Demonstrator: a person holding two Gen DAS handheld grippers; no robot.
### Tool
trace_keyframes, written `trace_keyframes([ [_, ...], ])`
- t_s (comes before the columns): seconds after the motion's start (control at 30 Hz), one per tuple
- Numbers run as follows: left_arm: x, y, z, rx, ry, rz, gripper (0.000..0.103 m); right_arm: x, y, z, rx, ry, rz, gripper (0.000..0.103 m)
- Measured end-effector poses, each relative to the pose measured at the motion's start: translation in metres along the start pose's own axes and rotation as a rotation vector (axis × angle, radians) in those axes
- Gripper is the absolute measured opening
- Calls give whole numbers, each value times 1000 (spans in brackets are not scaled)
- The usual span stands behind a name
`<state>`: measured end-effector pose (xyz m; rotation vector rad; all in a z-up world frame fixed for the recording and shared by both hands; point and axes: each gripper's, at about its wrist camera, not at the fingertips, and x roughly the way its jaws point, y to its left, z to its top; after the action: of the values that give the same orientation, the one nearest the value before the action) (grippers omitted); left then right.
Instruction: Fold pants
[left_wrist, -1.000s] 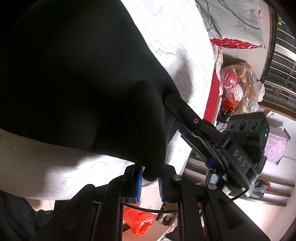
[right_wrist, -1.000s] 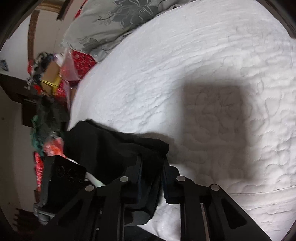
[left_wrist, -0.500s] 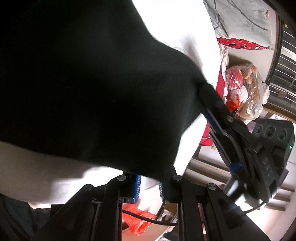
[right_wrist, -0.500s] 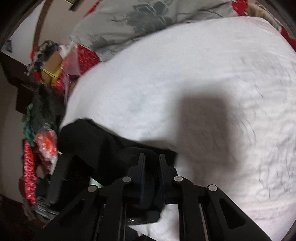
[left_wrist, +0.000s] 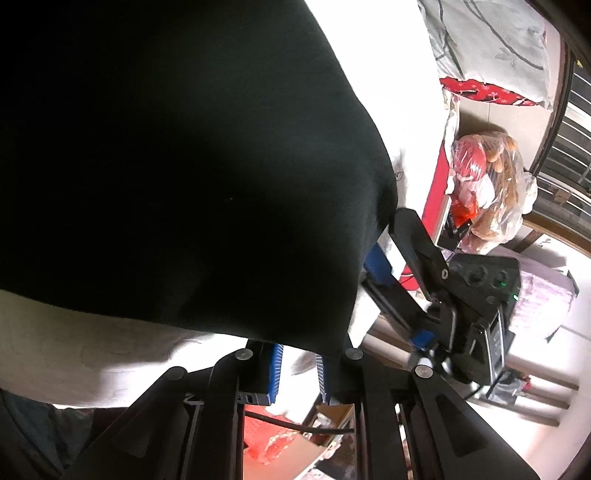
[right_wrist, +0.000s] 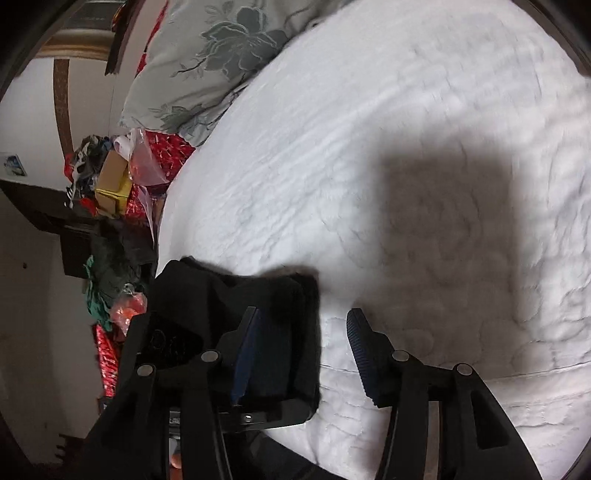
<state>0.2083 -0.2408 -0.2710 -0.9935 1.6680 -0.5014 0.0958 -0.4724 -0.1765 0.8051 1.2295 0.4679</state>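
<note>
Left gripper (left_wrist: 297, 363) fingers clamped on black pants (left_wrist: 177, 166) hem; right gripper (right_wrist: 301, 350) fingers opening, pants edge between, over bed (right_wrist: 406, 147).

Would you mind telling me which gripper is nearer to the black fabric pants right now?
Left. The left gripper is shut on the edge of the black fabric pants; the right gripper is opening, its pads clear, the fabric beside its left pad.

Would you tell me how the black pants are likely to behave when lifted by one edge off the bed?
The black pants will probably hang floppy: the fabric drapes in soft sags from the left tool. They look fairly thick, so likely moderately heavy. On the quilted bedspread they should drag rather than slide.
</note>
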Motion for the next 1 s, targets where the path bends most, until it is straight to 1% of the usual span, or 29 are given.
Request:
trace_keyframes([
  [0.13, 3, 0, 3, -14, 5, -10, 13, 17, -1, 8, 15, 27, 107, 51],
  [0.23, 7, -4, 4, -15, 6, -10, 13, 27, 1, 16, 23, 63, 145, 50],
  [0.3, 8, -6, 5, -13, 5, -9, 14, 26, 1, 15, 1, 67, 125, 39],
  [0.33, 9, -6, 5, -13, 4, -9, 14, 24, 1, 15, -9, 61, 108, 23],
  [0.37, 10, -8, 6, -12, 3, -5, 14, 22, -1, 14, -6, 53, 102, 14],
  [0.43, 11, -10, 5, -9, -4, 2, 13, 17, -2, 10, -5, 35, 96, 12],
  [0.57, 5, -23, -1, 25, -27, 9, 12, 9, 25, 8, -73, 1, 49, 11],
  [0.63, 2, -32, -3, 46, -37, 5, 10, 6, 41, 9, -98, 0, 20, 11],
  [0.7, -1, -38, -4, 46, -37, -17, 10, 2, 50, 10, -111, 0, -16, 11],
  [0.8, -6, -37, -7, 47, -40, -29, 9, -2, 59, 11, -117, -6, -62, 11],
  [1.0, -23, -31, -13, 45, -36, -67, 8, -2, 71, 9, -100, -10, -121, 11],
])
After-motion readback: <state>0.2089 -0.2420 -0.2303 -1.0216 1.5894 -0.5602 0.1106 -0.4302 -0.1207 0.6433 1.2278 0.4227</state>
